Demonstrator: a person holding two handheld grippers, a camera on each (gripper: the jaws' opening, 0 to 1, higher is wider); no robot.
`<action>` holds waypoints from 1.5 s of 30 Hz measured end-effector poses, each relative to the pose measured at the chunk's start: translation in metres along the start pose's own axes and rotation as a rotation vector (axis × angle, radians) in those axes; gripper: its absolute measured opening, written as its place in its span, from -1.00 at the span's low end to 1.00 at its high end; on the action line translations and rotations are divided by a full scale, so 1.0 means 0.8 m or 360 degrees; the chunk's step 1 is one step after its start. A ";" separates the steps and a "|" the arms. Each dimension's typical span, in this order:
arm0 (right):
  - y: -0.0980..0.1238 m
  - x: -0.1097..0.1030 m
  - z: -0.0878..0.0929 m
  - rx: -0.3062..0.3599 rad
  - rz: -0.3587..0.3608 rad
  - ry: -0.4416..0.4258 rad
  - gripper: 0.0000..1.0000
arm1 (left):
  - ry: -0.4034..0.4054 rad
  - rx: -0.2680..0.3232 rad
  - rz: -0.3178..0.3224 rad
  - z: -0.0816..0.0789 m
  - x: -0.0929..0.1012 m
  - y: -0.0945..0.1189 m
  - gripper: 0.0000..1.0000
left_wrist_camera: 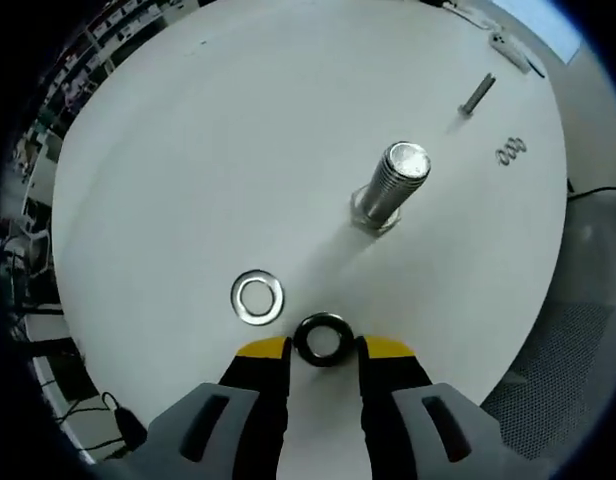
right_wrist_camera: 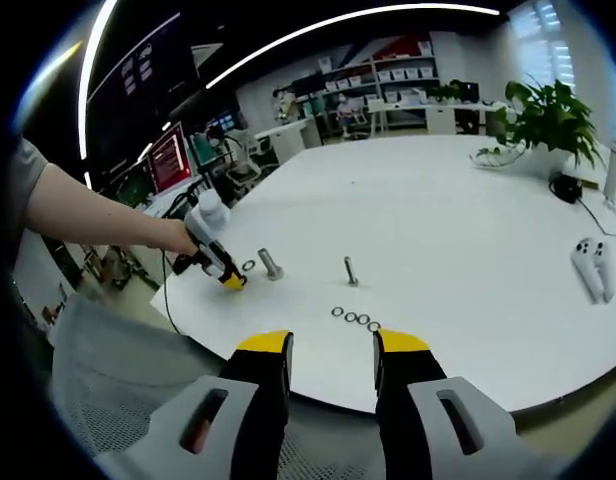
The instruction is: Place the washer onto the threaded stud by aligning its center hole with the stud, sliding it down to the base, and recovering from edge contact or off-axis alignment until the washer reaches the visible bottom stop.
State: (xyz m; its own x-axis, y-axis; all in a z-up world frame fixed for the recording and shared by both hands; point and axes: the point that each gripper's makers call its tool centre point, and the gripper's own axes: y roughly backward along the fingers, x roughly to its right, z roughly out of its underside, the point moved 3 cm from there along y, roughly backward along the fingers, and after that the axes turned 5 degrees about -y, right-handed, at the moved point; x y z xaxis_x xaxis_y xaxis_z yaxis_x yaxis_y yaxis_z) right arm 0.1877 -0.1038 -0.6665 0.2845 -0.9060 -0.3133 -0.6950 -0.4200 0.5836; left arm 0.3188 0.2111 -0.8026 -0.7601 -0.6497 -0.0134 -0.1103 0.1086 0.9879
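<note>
Washer lies on table near stud.

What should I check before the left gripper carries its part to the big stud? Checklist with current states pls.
1. Part between the left gripper fingers: ok, a dark ring sits between the yellow tips.
2. Right part picked: cannot tell; the dark ring looks thick, and a flat silver washer lies loose on the table.
3. Large stud upright on its base: ok.
4. Path from the fingers to the stud: ok, bare table between them.
5. Ring hole lined up with stud axis: not ok, ring is well short of the stud.
6. Right gripper out of the way: ok, open, off the table's edge.
</note>
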 end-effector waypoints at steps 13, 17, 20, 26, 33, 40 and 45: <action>0.000 0.000 0.000 0.0000 -0.0003 -0.0002 -0.30 | -0.0060 0.0029 -0.0002 0.001 0.008 -0.006 -0.58; -0.001 -0.001 0.000 -0.0001 -0.0005 -0.0001 -0.30 | -0.0081 0.0030 0.0000 0.000 0.007 -0.006 -0.57; -0.001 -0.001 0.000 -0.0001 -0.0006 -0.0001 -0.31 | -0.0088 0.0039 0.0001 -0.001 0.007 -0.007 -0.56; -0.001 -0.001 0.000 -0.0002 -0.0008 0.0000 -0.31 | -0.0068 0.0052 0.0007 -0.002 0.007 -0.006 -0.55; -0.001 -0.001 0.000 -0.0002 -0.0008 -0.0003 -0.31 | -0.0076 0.0044 0.0007 -0.002 0.007 -0.004 -0.57; 0.000 -0.001 0.000 0.0003 -0.0007 -0.0005 -0.31 | -0.0048 0.0086 -0.0009 0.000 0.007 -0.003 -0.61; 0.000 -0.001 0.000 0.0002 -0.0008 -0.0003 -0.31 | -0.0046 0.0080 -0.0017 -0.001 0.008 -0.002 -0.62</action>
State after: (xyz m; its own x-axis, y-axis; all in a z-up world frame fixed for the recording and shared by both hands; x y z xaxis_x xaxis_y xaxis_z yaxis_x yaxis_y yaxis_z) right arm 0.1879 -0.1032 -0.6663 0.2864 -0.9039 -0.3177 -0.6943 -0.4243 0.5813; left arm 0.3145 0.2060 -0.8042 -0.7767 -0.6291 -0.0292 -0.1501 0.1399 0.9787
